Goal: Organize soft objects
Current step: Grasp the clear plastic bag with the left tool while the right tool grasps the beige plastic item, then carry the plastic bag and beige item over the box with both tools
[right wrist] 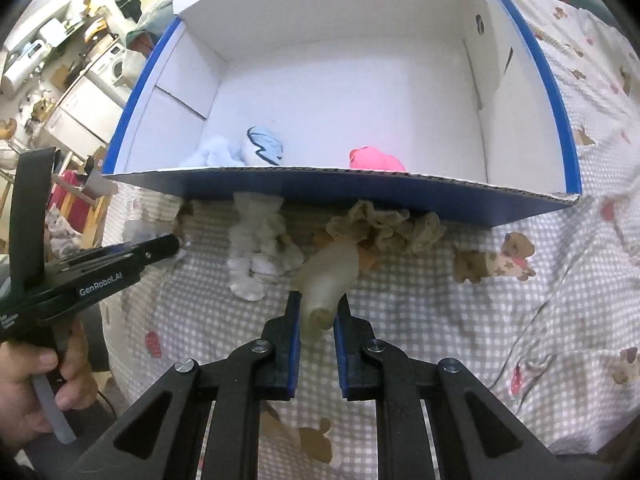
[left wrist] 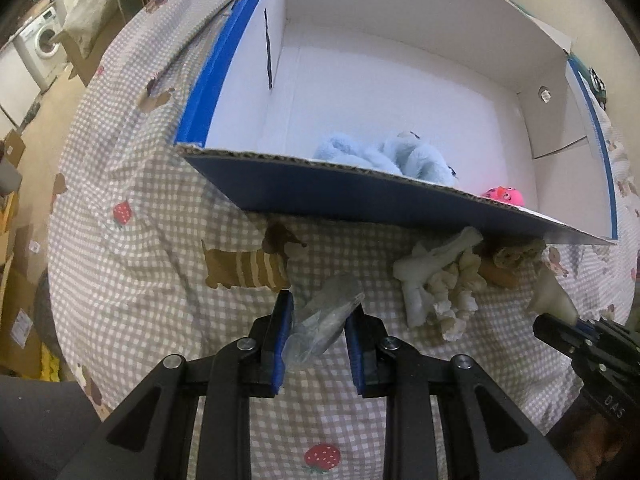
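Left gripper (left wrist: 320,312) clamped on a crumpled clear plastic bag (left wrist: 326,320) with something grey inside; blue pads press both sides. Right gripper (right wrist: 318,312) closed on a beige, cone-shaped soft piece (right wrist: 330,280), narrow end between the pads, wider end pointing toward the box. Both grippers angled steeply down over the bed.

Bedding: gingham checked cover (left wrist: 152,208), printed with dachshunds and strawberries.

Blue cardboard box (left wrist: 340,192), white inside, sits on the cover, open top facing the cameras. Inside, close behind the front wall: light blue plush toy (left wrist: 400,156) toward the left, small pink toy (left wrist: 504,196) well to its right. Rest of the box floor bare white.

Outside, against the foot of the front wall: white and cream ruffled socks (left wrist: 440,284) in a loose heap; just right of them, tan ruffled fabric (right wrist: 384,228), partly tucked under the box edge. The beige piece lies just in front of the tan fabric; contact cannot be told.

Right wrist view: a person's hand (right wrist: 36,380) grips the left gripper's handle at lower left. Room clutter and a washing machine (left wrist: 44,40) far behind.
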Tool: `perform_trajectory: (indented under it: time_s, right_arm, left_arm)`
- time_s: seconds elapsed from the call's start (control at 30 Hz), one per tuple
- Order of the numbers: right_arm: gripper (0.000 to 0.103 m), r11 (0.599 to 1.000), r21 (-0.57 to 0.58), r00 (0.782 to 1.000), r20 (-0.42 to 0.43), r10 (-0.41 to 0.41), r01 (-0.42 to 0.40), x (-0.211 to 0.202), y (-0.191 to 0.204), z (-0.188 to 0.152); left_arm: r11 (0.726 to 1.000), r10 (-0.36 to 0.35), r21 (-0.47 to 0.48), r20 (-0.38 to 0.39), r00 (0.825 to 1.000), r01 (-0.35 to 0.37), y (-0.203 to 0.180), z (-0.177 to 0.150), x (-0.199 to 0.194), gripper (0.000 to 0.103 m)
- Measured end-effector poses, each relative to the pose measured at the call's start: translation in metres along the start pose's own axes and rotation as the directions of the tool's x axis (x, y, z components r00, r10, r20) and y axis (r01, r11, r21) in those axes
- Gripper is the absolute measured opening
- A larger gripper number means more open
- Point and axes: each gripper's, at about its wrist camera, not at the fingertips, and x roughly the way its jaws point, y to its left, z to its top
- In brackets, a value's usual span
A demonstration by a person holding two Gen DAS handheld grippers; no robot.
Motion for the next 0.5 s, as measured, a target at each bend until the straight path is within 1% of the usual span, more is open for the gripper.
perform_trajectory:
  time_s: [0.17,0.23,0.3,0.33,0.37,0.43,0.5]
  right_arm:
    - [0.016,1.000,-0.011,1.000,0.010,-0.002,0.002,-0.002,-0.002,0.005]
    - [0.016,1.000,-0.005,1.000,0.017,0.004,-0.004,0.002,-0.003,0.012]
    - [0.016,1.000,0.006,1.000,0.023,0.008,-0.008,-0.004,-0.011,0.008]
    - [0.016,1.000,0.006,1.000,0.026,0.005,-0.005,-0.008,-0.013,0.007]
    - [0.016,1.000,0.006,1.000,0.029,0.009,-0.009,-0.011,-0.013,0.006]
    - [0.016,1.000,0.009,0.999,0.040,0.027,-0.027,-0.017,-0.009,0.005]
    - [0.016,0.998,0.016,0.997,0.055,0.054,-0.054,-0.031,-0.008,0.006]
  left_arm:
    - [1.000,0.011,0.014,0.011,1.000,-0.012,0.002,-0.008,-0.007,0.023]
    - [1.000,0.017,0.020,0.012,1.000,-0.017,-0.005,-0.008,-0.008,0.023]
    - [0.998,0.049,0.039,0.021,0.999,-0.050,-0.008,-0.009,-0.009,0.023]
    - [0.996,0.073,0.054,0.037,0.997,-0.075,-0.013,-0.010,-0.009,0.023]
    - [0.994,0.084,0.060,0.047,0.995,-0.086,-0.023,-0.014,-0.014,0.023]
    - [0.996,0.063,0.058,0.061,0.996,-0.066,-0.028,-0.016,-0.027,0.023]
    - [0.996,0.058,0.064,0.086,0.995,-0.063,-0.032,-0.017,-0.042,0.023]
